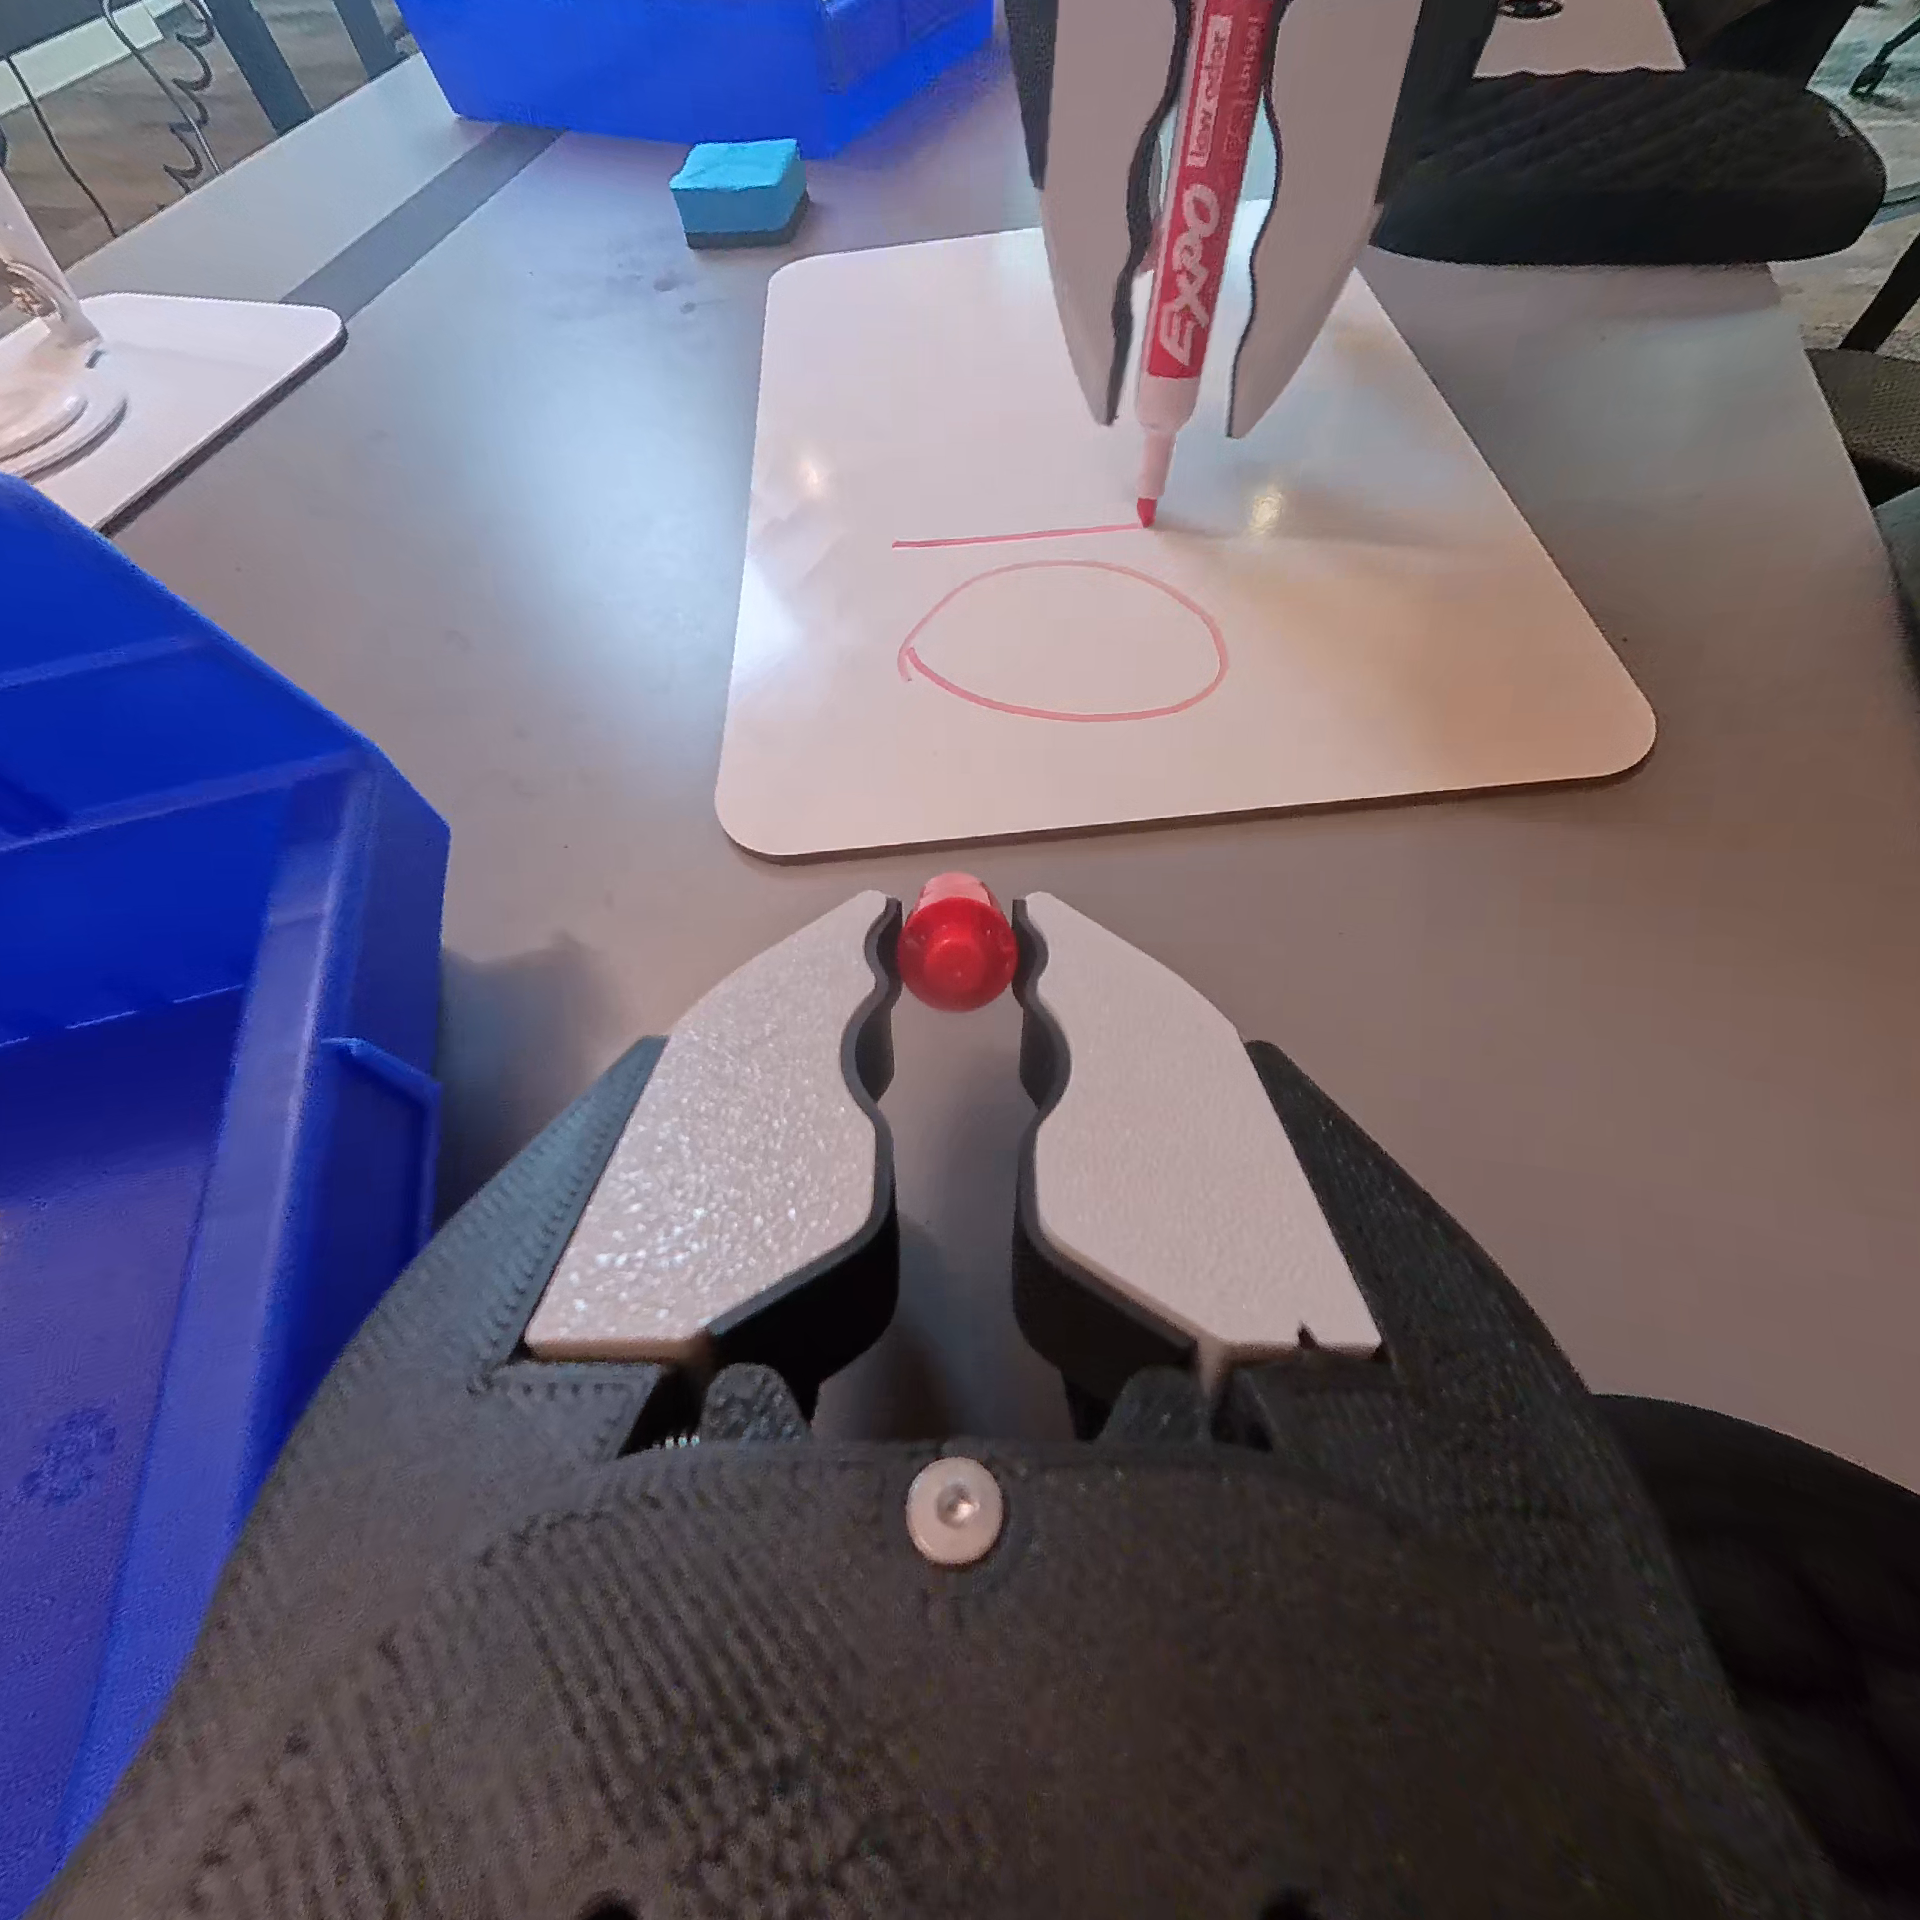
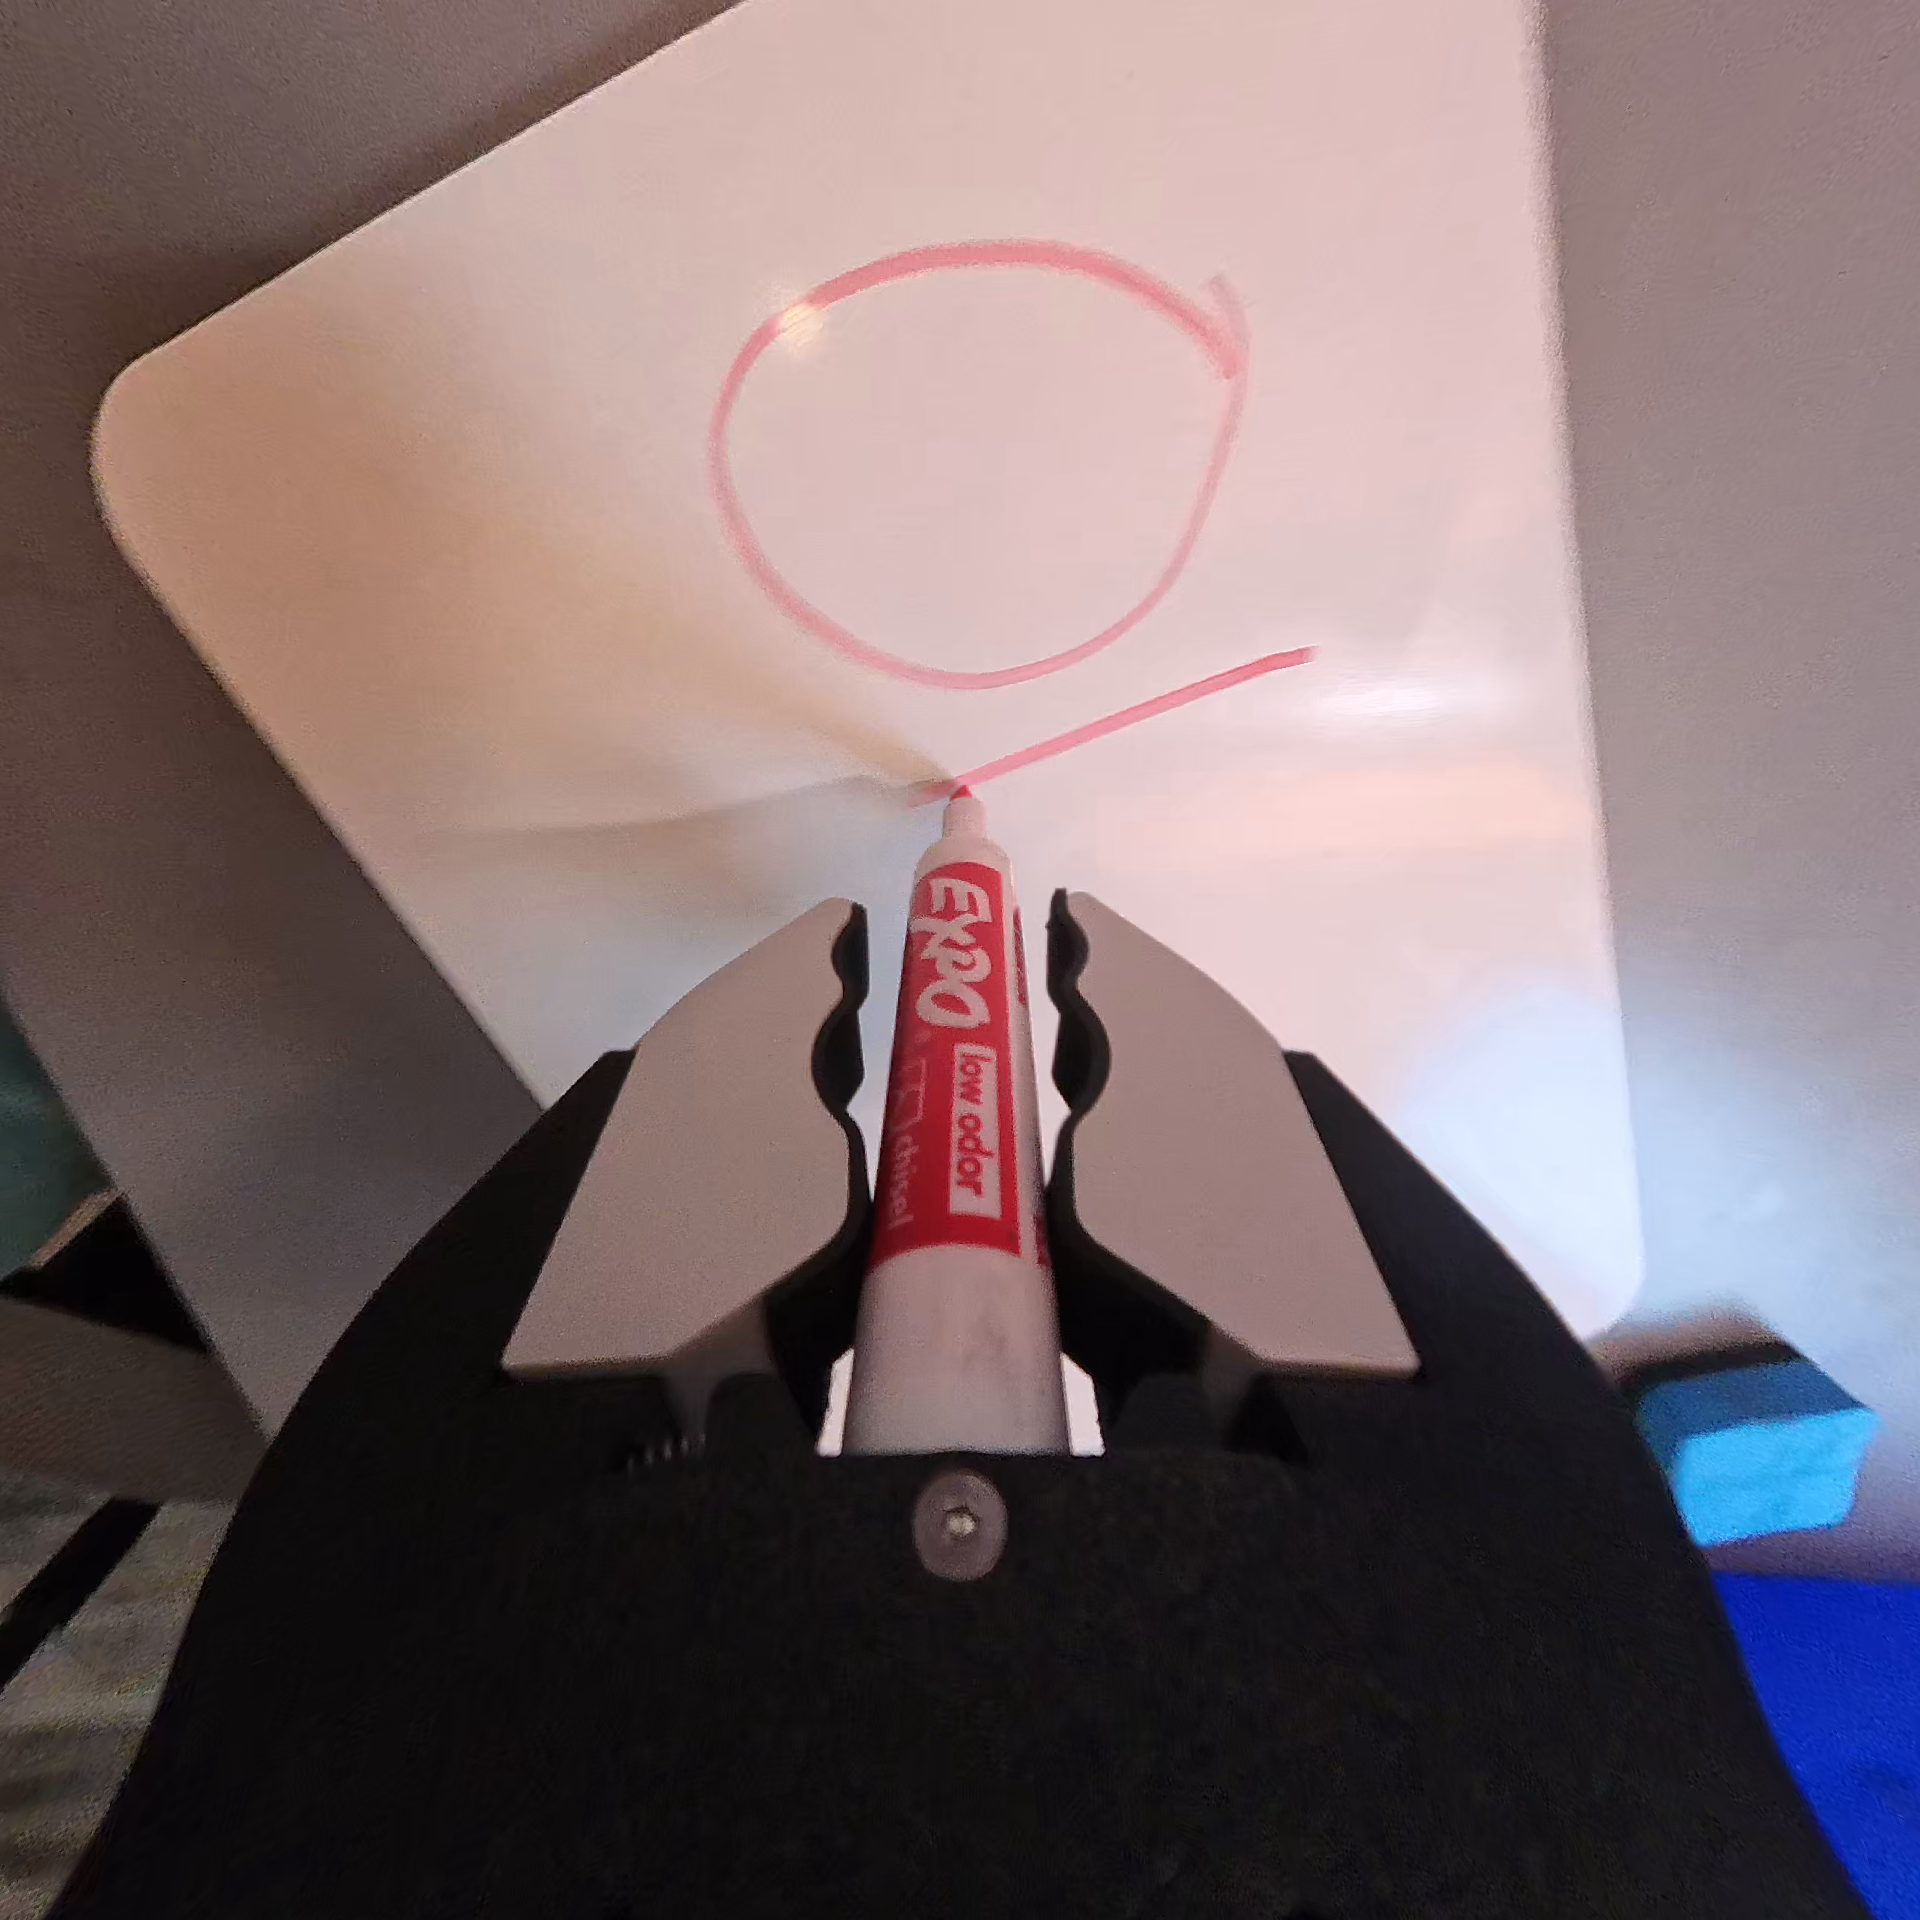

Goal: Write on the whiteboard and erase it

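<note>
Right wrist view: right gripper [image 2: 958, 914] clamps the red-labelled white marker [image 2: 961, 1091] lengthwise, tip on the white rounded whiteboard [image 2: 416, 520], ending a red line [image 2: 1132, 717] (beside a red circle [image 2: 977, 468]). Left gripper [image 1: 954, 940] pinches the red cap [image 1: 956, 951], parked off-board, presumably for recapping; the blue eraser [image 1: 738, 192] waits beyond.

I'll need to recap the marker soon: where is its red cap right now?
The red cap is clamped between the left gripper fingertips, low centre in the left wrist view, just short of the whiteboard near edge.

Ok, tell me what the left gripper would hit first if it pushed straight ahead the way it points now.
Probably the near edge of the whiteboard, lying flat just beyond the red marker cap that the left gripper holds. If it travels above the table, it may pass over the board instead; its height is unclear.
</note>
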`<state>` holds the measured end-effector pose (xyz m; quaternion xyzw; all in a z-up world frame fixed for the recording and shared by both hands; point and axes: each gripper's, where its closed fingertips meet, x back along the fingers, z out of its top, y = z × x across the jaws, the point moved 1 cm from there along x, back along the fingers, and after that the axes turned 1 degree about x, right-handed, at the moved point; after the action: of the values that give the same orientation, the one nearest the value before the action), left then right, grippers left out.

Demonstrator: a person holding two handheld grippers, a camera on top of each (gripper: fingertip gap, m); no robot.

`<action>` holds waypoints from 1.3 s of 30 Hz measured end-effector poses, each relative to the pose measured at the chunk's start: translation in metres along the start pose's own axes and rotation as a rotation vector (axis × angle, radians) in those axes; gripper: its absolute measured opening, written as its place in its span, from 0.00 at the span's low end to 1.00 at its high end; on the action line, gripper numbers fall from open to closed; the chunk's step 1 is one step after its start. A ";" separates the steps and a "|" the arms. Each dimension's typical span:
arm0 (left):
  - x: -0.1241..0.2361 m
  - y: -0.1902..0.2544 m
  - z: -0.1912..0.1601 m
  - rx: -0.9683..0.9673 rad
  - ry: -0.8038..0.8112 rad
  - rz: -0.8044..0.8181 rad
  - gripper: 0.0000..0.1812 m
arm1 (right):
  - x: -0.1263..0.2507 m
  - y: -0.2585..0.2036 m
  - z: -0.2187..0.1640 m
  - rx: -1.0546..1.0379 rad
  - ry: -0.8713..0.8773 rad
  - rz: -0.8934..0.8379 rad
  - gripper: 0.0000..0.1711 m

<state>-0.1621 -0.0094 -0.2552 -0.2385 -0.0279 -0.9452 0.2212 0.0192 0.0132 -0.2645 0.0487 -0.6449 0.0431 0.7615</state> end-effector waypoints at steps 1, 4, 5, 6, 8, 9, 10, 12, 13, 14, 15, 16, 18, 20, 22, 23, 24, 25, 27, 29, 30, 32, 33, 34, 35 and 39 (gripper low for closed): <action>0.000 0.000 0.000 -0.002 0.000 0.001 0.11 | 0.002 0.009 0.003 -0.013 0.022 -0.033 0.20; 0.000 0.000 0.000 -0.008 -0.002 0.004 0.11 | 0.010 0.042 0.014 -0.068 0.104 -0.117 0.20; 0.000 0.000 0.000 -0.008 -0.003 0.005 0.11 | 0.011 0.051 0.016 -0.077 0.116 -0.132 0.20; 0.000 0.000 0.000 -0.006 -0.001 0.006 0.11 | 0.009 0.057 0.017 -0.082 0.120 -0.137 0.20; 0.000 0.000 0.000 -0.005 0.001 0.005 0.11 | 0.005 0.063 0.020 -0.081 0.121 -0.129 0.20; 0.000 0.000 0.000 -0.005 0.001 0.004 0.11 | 0.002 0.063 0.021 -0.077 0.119 -0.124 0.20; 0.000 0.000 0.001 -0.005 0.000 0.003 0.11 | 0.000 0.064 0.021 -0.072 0.116 -0.123 0.20; 0.000 0.000 0.001 -0.003 0.001 0.000 0.11 | -0.004 0.064 0.022 -0.066 0.113 -0.117 0.20; 0.000 0.000 0.001 0.000 0.002 -0.001 0.11 | -0.006 0.064 0.022 -0.066 0.110 -0.113 0.20; 0.000 0.000 0.001 0.003 0.004 -0.003 0.11 | -0.008 0.064 0.021 -0.064 0.102 -0.112 0.20; 0.000 -0.001 0.001 0.005 0.005 -0.005 0.11 | -0.009 0.064 0.020 -0.062 0.100 -0.113 0.20; 0.000 -0.001 0.001 0.007 0.006 -0.006 0.11 | -0.009 0.065 0.020 -0.063 0.099 -0.112 0.20; 0.000 -0.001 0.001 0.008 0.006 -0.008 0.11 | -0.008 0.065 0.016 -0.060 0.086 -0.113 0.20; 0.000 -0.001 0.002 0.010 0.007 -0.008 0.11 | -0.007 0.068 0.010 -0.064 0.069 -0.123 0.20; 0.000 -0.001 0.002 0.011 0.007 -0.007 0.11 | -0.005 0.072 0.000 -0.076 0.050 -0.139 0.20; 0.000 -0.001 0.002 0.010 0.006 -0.008 0.11 | -0.004 0.075 -0.006 -0.086 0.040 -0.147 0.20; 0.000 -0.001 0.002 0.010 0.006 -0.007 0.11 | -0.003 0.078 -0.012 -0.096 0.029 -0.156 0.20; 0.000 -0.001 0.002 0.011 0.006 -0.006 0.11 | -0.002 0.082 -0.019 -0.106 0.016 -0.167 0.20; 0.001 -0.002 0.002 0.012 0.009 -0.004 0.11 | 0.000 0.087 -0.030 -0.130 0.001 -0.176 0.20; 0.000 -0.002 0.002 0.012 0.010 -0.003 0.11 | 0.000 0.088 -0.033 -0.146 0.006 -0.176 0.20; 0.001 -0.002 0.002 0.012 0.011 -0.002 0.11 | 0.000 0.088 -0.033 -0.145 0.005 -0.179 0.20; 0.001 -0.002 0.002 0.012 0.011 -0.003 0.11 | 0.001 0.088 -0.033 -0.134 -0.005 -0.190 0.20; 0.001 -0.002 0.002 0.013 0.011 -0.004 0.11 | 0.001 0.087 -0.033 -0.131 -0.009 -0.193 0.20; 0.001 -0.002 0.002 0.013 0.012 -0.004 0.11 | 0.001 0.087 -0.034 -0.131 -0.012 -0.192 0.20; 0.001 -0.002 0.002 0.014 0.012 -0.005 0.11 | 0.001 0.085 -0.034 -0.132 -0.015 -0.186 0.20; 0.000 -0.002 0.002 0.013 0.011 -0.006 0.11 | 0.004 0.065 -0.042 -0.125 -0.052 -0.141 0.20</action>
<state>-0.1623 -0.0076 -0.2534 -0.2315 -0.0336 -0.9470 0.2202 0.0528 0.0828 -0.2667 0.0475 -0.6608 -0.0520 0.7472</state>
